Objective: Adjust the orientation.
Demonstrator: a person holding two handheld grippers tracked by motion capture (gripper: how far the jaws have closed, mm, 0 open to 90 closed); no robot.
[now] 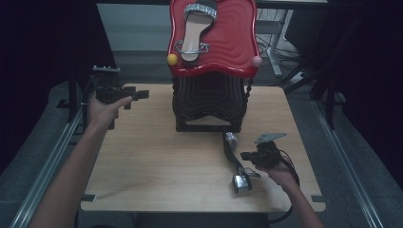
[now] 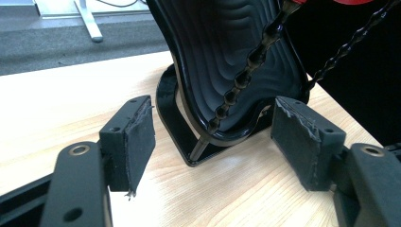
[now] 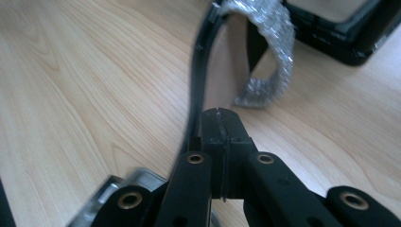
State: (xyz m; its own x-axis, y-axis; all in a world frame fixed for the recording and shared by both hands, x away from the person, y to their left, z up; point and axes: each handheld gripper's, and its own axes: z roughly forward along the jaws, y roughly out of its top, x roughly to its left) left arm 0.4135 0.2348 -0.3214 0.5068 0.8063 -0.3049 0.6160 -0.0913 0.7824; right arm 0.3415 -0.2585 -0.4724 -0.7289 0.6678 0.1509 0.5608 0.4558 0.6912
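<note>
1. Black sandal (image 1: 236, 159) lies on its side on our wooden table (image 1: 157, 156), in front of the shoe rack (image 1: 209, 102).
2. Right gripper (image 1: 246, 156) is fully closed, touching the sandal's sole edge (image 3: 197, 85).
3. Left gripper (image 1: 142, 94) is open, empty, well apart.

sandals: 2 (image 1: 196, 28) (image 1: 236, 161) | rack: 1 (image 1: 209, 102) | claws: 2 (image 1: 138, 95) (image 1: 245, 156)

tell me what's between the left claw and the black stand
Nothing: in the high view a bare stretch of the wooden table separates the left claw from the black stand. The left claw's own view shows bare wood too.
</note>
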